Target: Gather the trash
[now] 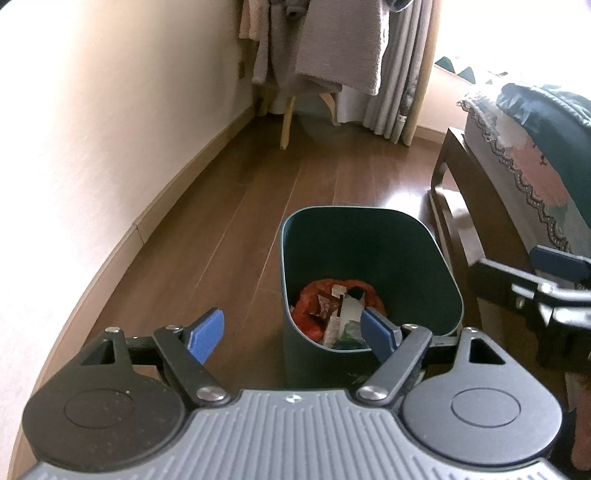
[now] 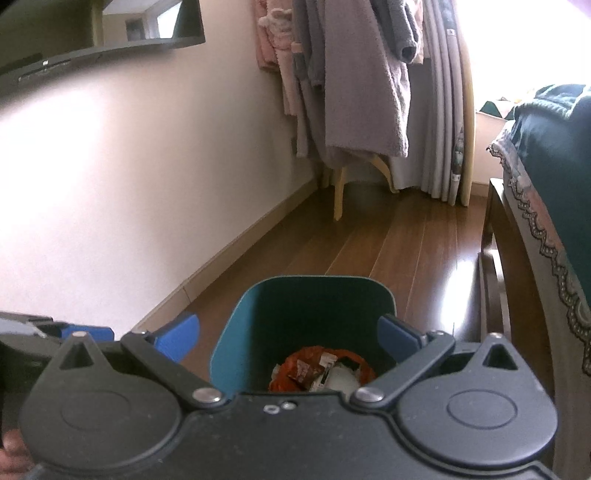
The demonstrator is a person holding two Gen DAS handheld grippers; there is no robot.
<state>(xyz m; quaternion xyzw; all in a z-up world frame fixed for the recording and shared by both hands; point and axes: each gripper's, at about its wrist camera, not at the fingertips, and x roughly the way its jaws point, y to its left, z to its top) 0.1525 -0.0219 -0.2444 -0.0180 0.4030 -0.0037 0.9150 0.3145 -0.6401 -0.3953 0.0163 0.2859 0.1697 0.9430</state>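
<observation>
Trash bin (image 1: 369, 258) below both gaping tools (image 1: 291, 332) (nothing gripped).

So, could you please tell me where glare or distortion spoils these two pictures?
Left wrist view: the window is blown out white, glare streaks the floor, and the fisheye bends the baseboard. Right wrist view: the window is washed out too, and the floor shines beside the bin.

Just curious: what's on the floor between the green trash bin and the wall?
Nothing: bare wooden floor runs from the trash bin to the wall, with only its baseboard. The left wrist view shows it best.
</observation>
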